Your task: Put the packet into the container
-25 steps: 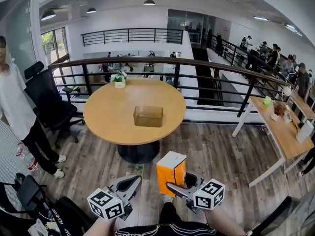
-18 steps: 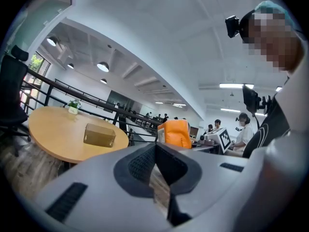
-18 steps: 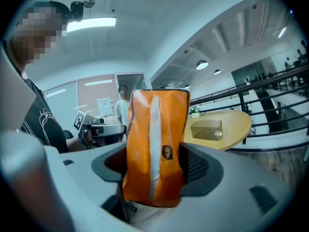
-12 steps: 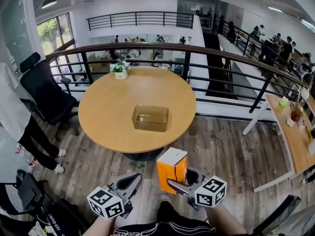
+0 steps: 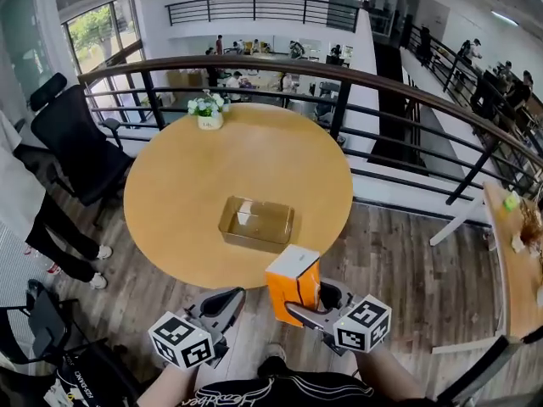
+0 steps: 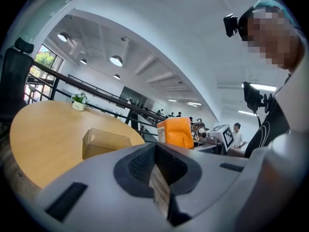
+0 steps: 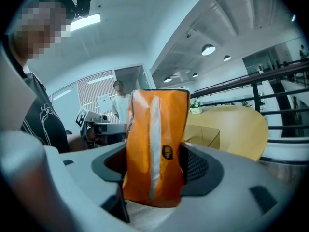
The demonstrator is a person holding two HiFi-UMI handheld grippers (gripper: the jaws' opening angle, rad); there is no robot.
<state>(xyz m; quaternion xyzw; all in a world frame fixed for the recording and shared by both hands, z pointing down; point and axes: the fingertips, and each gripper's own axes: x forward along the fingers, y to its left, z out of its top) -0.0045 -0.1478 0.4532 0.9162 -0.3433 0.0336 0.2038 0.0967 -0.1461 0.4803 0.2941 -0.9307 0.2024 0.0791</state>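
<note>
At the near edge of the round table (image 5: pixel 170 185), the right gripper (image 5: pixel 316 305) clamped the orange packet (image 5: pixel 293 280) upright, short of the clear container (image 5: pixel 256 223) on the tabletop. Only its own view showed the packet's pale seam between both jaws. The left gripper (image 5: pixel 219 305) view showed jaws pressed together, empty. Against a second earlier, table and container sat nearer the packet.

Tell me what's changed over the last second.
The person has walked closer to the round table, so the clear container now sits nearer the orange packet. The right gripper still grips that packet upright; the left gripper stays shut and empty.
</note>
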